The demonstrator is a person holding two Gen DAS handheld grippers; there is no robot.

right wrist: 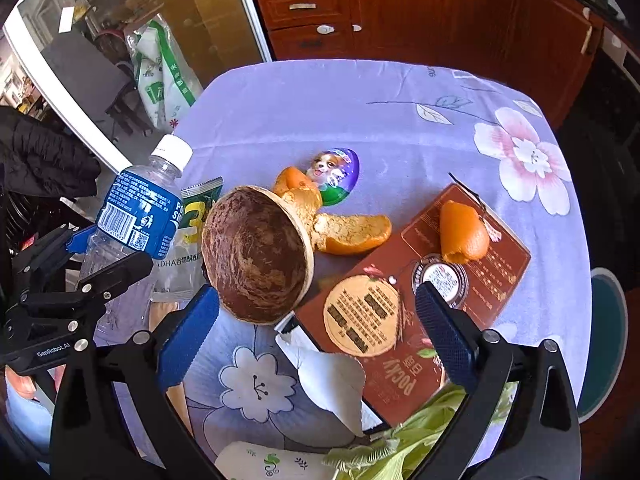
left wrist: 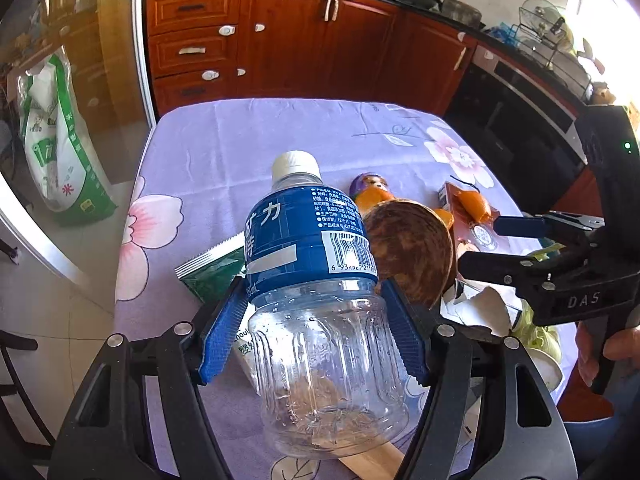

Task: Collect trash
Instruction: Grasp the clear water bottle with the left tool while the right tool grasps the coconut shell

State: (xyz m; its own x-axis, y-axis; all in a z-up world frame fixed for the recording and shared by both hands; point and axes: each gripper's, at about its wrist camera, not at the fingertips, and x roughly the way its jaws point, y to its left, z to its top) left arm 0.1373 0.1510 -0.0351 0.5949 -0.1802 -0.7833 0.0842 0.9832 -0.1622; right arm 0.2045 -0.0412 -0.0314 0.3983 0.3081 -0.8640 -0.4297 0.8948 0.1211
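My left gripper [left wrist: 314, 300] is shut on an empty clear plastic bottle [left wrist: 316, 300] with a blue label and white cap, held above the table; it also shows in the right wrist view [right wrist: 136, 216]. My right gripper [right wrist: 316, 312] is open and empty, above a brown Pocky box [right wrist: 404, 300] and beside a brown coconut shell half [right wrist: 256, 256]. Orange peels [right wrist: 352, 232] [right wrist: 464, 232], a purple foil egg wrapper [right wrist: 338, 176], a green snack packet [right wrist: 198, 204], a white torn wrapper [right wrist: 332, 380] and green leaves [right wrist: 400, 452] lie on the lilac flowered tablecloth [right wrist: 360, 120].
Red-brown kitchen cabinets [left wrist: 280, 40] stand beyond the table. A green-and-white sack [left wrist: 60, 148] leans by a glass door at the left. A dish rack [left wrist: 552, 40] sits on the counter at right. A wooden stick [left wrist: 376, 460] lies under the bottle.
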